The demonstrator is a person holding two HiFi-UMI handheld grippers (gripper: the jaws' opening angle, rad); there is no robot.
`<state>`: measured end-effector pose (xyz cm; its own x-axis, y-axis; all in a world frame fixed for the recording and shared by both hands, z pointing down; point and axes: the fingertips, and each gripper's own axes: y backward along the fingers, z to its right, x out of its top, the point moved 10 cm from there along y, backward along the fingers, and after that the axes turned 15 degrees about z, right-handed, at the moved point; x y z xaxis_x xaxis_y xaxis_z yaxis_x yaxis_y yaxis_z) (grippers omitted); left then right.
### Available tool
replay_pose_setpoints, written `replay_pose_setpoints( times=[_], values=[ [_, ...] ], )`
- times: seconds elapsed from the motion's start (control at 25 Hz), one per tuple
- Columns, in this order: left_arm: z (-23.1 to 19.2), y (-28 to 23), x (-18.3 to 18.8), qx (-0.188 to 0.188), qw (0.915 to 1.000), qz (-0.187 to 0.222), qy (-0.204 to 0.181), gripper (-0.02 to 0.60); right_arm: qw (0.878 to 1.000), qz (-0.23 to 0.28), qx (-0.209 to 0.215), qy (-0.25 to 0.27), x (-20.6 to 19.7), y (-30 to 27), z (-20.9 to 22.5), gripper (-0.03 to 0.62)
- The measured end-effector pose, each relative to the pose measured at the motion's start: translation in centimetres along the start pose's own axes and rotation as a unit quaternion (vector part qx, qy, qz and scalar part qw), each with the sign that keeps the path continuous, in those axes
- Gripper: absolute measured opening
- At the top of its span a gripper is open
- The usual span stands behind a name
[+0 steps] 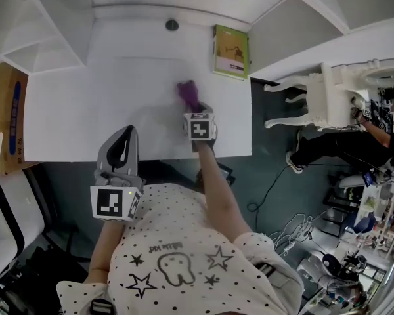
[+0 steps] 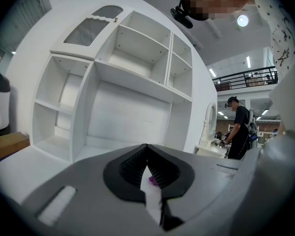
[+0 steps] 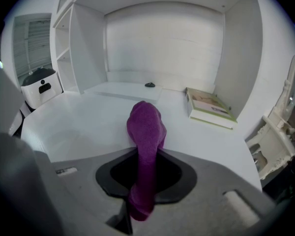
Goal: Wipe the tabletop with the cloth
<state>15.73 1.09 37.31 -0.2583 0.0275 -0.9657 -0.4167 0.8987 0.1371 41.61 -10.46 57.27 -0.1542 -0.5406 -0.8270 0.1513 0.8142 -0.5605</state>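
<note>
purple cloth (image 3: 146, 127): soft, napped fabric, bunched into a rounded lobe ahead of the jaws and drawn into a narrow strip between them. right gripper (image 3: 145, 173): smooth grey moulded shell around a dark recessed throat, jaws pressed together on the strip of cloth, lobe projecting past the tips and down against the tabletop (image 3: 78, 127), short tail hanging out behind the throat toward the camera. tabletop flat, matt white, rectangular. in the head view, cloth right of the tabletop's centre, nearer the front edge than the back wall, well apart from the book (image 1: 230, 51). book thin and flat, with a green-edged cover, lying at the far right corner beside the side wall. small dark round object (image 1: 172, 25) at the back edge, well clear of the cloth. left gripper (image 2: 148, 173): same grey shell with ribbed dark pads, jaws meeting tip to tip with nothing held, only a thin wedge of gap behind the tips. gripper held off the tabletop's near edge, in front of a white star-printed shirt (image 1: 184, 254). white shelf unit (image 2: 113, 82) of flat panels and open square compartments beyond it. brown cardboard box (image 1: 10, 113) beside the tabletop's left end.
</note>
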Motion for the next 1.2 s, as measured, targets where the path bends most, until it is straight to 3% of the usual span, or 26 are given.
replay_pose_setpoints(
  times=[1.2],
  values=[
    [-0.8,-0.3,0.2,-0.017,0.9998,-0.013,0.001,-0.006,0.997,-0.020,-0.072,-0.014,-2.0,1.6,7.2,0.067]
  ],
)
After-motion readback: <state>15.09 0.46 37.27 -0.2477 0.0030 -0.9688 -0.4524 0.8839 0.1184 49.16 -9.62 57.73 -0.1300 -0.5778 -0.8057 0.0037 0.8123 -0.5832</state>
